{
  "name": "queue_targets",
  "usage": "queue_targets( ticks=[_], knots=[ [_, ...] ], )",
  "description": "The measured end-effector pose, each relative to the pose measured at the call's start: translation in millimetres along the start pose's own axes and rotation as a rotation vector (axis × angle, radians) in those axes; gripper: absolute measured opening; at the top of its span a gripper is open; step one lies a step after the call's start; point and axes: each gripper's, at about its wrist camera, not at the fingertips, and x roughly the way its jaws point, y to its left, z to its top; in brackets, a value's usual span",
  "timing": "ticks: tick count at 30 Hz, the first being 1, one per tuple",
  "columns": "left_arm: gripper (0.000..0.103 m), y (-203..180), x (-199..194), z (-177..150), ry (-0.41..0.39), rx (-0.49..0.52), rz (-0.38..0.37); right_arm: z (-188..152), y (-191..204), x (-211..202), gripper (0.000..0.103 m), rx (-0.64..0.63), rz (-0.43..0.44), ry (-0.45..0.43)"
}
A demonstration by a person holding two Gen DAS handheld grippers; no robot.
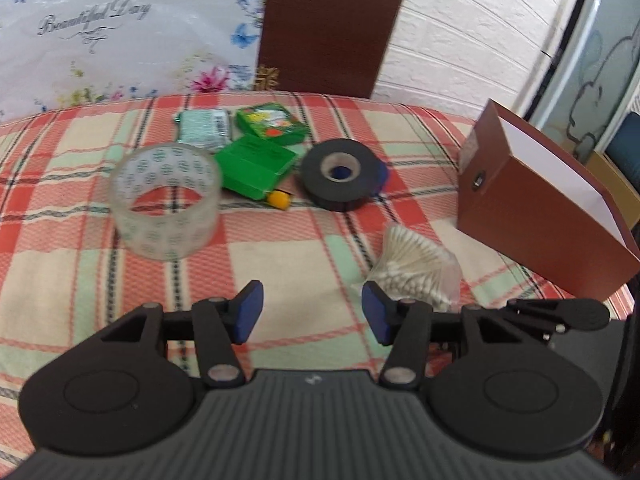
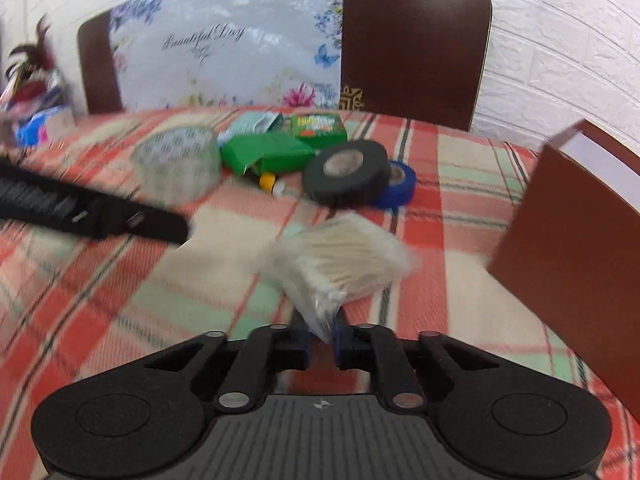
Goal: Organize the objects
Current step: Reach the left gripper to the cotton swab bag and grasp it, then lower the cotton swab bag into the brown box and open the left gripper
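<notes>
A clear bag of cotton swabs (image 2: pixel 340 256) lies on the plaid tablecloth (image 2: pixel 120 288); my right gripper (image 2: pixel 322 332) is shut on its near corner. In the left wrist view the same bag (image 1: pixel 416 268) is just right of my left gripper (image 1: pixel 312 304), which is open over bare cloth with nothing between its blue pads (image 1: pixel 250 312). Beyond it lie a clear tape roll (image 1: pixel 166 204), a black tape roll (image 1: pixel 340 174), green boxes (image 1: pixel 256 168) and a green-white packet (image 1: pixel 204 128). A blue tape roll (image 2: pixel 398 184) is tucked behind the black one.
An open brown box (image 1: pixel 536 204) with a white inside stands at the table's right. A small yellow-capped item (image 1: pixel 278 200) pokes from under a green box. Two brown chairs (image 2: pixel 412 40) and a flowered plastic cover (image 2: pixel 224 52) stand behind the table. Clutter (image 2: pixel 36 96) sits far left.
</notes>
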Motion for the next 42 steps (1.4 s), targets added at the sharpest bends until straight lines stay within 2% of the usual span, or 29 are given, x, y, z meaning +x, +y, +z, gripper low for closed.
queue_targets(
  ticks=[7,9,11,13,14,19,22,25,26,27,28,29,32,35,39,42],
  knots=[
    [0.065,-35,13,-6,0.042,0.057,-0.007,-24,-5,-23,0.008,-0.01,-0.009,0.014],
    [0.066,-41,18,-5,0.053,0.067,0.002,-27,-9,-26,0.021,-0.001,-0.021,0.015],
    [0.072,-45,21,-3,0.053,0.08,0.019,-29,-12,-29,0.061,0.004,-0.048,0.01],
    [0.078,-48,22,2,0.041,0.092,0.033,-34,-18,-37,0.079,0.014,-0.065,-0.026],
    [0.079,-49,24,4,0.038,0.099,0.034,-38,-20,-40,0.081,0.016,-0.068,-0.045],
    [0.079,-55,44,9,0.075,0.125,0.032,-47,-32,-39,0.082,0.026,-0.051,-0.057],
    [0.082,-60,54,7,0.101,0.117,0.015,-45,-31,-32,0.086,0.031,-0.04,-0.063],
    [0.08,-66,59,5,0.108,0.115,-0.009,-37,-26,-19,0.086,0.027,-0.025,-0.066],
    [0.077,-67,61,4,0.117,0.11,-0.028,-34,-24,-14,0.085,0.022,-0.019,-0.069],
    [0.061,-68,63,2,0.132,0.105,-0.06,-32,-21,-9,0.082,0.014,-0.007,-0.07],
    [0.045,-70,64,0,0.148,0.106,-0.093,-31,-18,-6,0.073,0.004,0.01,-0.071],
    [0.044,-73,62,0,0.141,0.114,-0.096,-30,-15,-5,0.062,-0.004,0.021,-0.087],
    [0.038,-83,52,3,0.123,0.162,-0.058,-27,-14,-6,0.051,0.009,0.023,-0.117],
    [0.038,-99,30,17,0.068,0.199,-0.073,-30,-15,-20,0.049,0.016,0.022,-0.191],
    [0.038,-137,5,43,-0.042,0.279,-0.12,-25,-21,-56,0.049,-0.023,-0.1,-0.363],
    [0.038,-171,2,62,-0.095,0.34,-0.155,-15,-40,-79,0.049,-0.023,-0.185,-0.451]
  ],
)
